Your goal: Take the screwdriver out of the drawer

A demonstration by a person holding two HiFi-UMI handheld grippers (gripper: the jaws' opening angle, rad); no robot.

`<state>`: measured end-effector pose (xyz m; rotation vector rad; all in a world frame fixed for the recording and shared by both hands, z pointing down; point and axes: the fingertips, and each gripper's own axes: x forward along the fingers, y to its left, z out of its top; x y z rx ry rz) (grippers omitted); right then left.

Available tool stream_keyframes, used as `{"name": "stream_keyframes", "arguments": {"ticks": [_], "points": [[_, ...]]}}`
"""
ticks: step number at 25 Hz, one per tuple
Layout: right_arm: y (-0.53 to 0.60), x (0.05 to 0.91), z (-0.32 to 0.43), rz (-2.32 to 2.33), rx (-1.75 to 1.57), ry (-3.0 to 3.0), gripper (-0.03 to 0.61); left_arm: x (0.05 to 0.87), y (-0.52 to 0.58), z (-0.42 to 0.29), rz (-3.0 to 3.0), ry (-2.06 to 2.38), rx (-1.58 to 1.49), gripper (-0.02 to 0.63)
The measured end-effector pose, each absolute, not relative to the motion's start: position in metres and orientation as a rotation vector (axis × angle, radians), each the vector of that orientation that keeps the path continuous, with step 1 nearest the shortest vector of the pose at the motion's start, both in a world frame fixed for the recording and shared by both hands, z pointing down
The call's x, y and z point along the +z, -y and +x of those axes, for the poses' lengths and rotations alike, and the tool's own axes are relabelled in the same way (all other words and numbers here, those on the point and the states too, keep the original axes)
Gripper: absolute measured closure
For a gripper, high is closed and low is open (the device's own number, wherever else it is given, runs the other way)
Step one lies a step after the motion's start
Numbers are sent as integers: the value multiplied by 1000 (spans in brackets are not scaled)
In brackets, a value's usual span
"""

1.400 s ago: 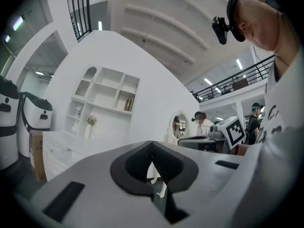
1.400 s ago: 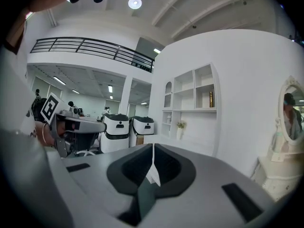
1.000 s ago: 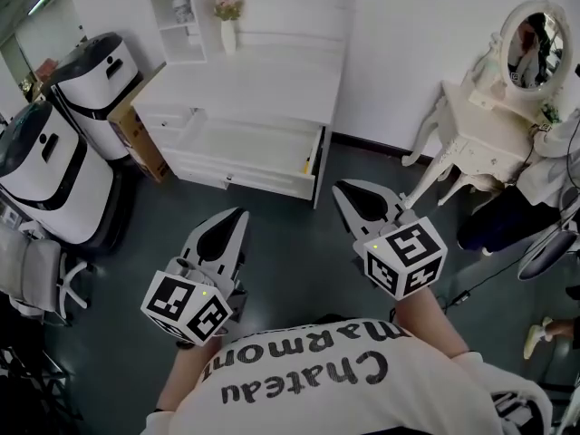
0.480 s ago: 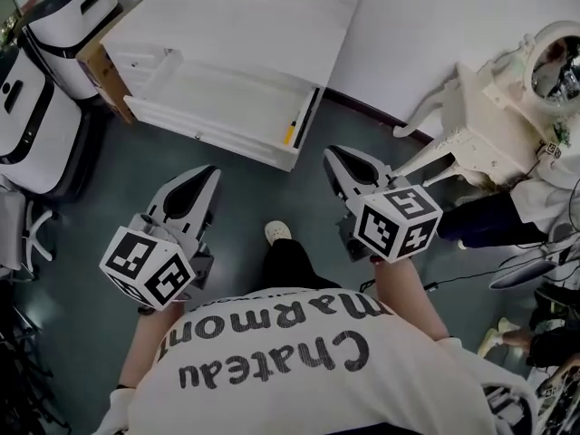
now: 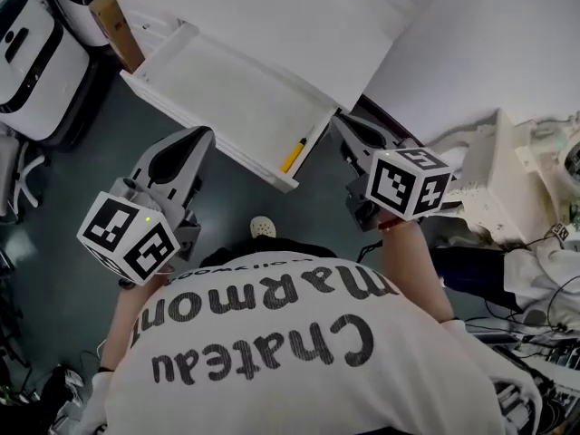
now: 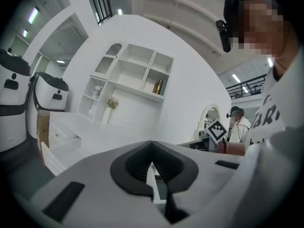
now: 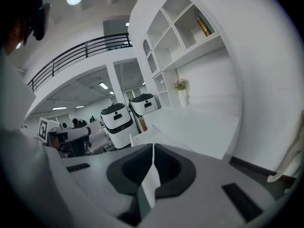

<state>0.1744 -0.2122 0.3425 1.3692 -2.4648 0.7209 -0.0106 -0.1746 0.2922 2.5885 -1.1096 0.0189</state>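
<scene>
Yellow screwdriver (image 5: 292, 159) in drawer (image 5: 231, 98); shirt (image 5: 272, 383) perhaps "Chateau Marmont".

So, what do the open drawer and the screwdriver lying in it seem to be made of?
The drawer: probably painted wood or laminated board; flat, matte white panels with square edges. The screwdriver: handle looks like yellow plastic, evenly coloured; the dark shaft is likely metal, too small to be sure.

The drawer (image 5: 227, 89) (screwdriver (image 5: 292, 159) inside) now lies nearer the left gripper (image 5: 193, 136) and right gripper (image 5: 348, 127).
</scene>
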Motion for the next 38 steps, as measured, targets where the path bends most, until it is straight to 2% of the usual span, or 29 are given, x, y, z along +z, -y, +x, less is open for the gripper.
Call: {"name": "stream_keyframes", "arguments": {"ticks": [5, 11, 19, 25, 26, 27, 28, 29, 38], "points": [[260, 370, 153, 1102, 866, 2497, 549, 303, 200, -28, 2467, 1263, 33, 591], [291, 453, 117, 785, 893, 2354, 549, 335, 217, -80, 2281, 1457, 39, 591], [286, 559, 113, 407, 706, 2069, 549, 366, 204, -107, 2056, 1621, 45, 591], [256, 602, 93, -4, 547, 1879, 546, 372, 186, -139, 1964, 1722, 35, 591], [249, 608, 94, -73, 503, 1836, 541, 371, 182, -143, 1947, 1738, 31, 592], [243, 613, 96, -141, 464, 1794, 507, 370, 177, -148, 1930, 1755, 29, 591], [236, 617, 98, -209, 434, 1755, 422, 369, 173, -152, 1915, 1770, 27, 592], [230, 619, 102, -275, 412, 1718, 414, 368, 170, -154, 1901, 1783, 27, 591], [205, 654, 126, -738, 27, 1474, 486, 379, 158, -167, 1842, 1822, -24, 591]]}}
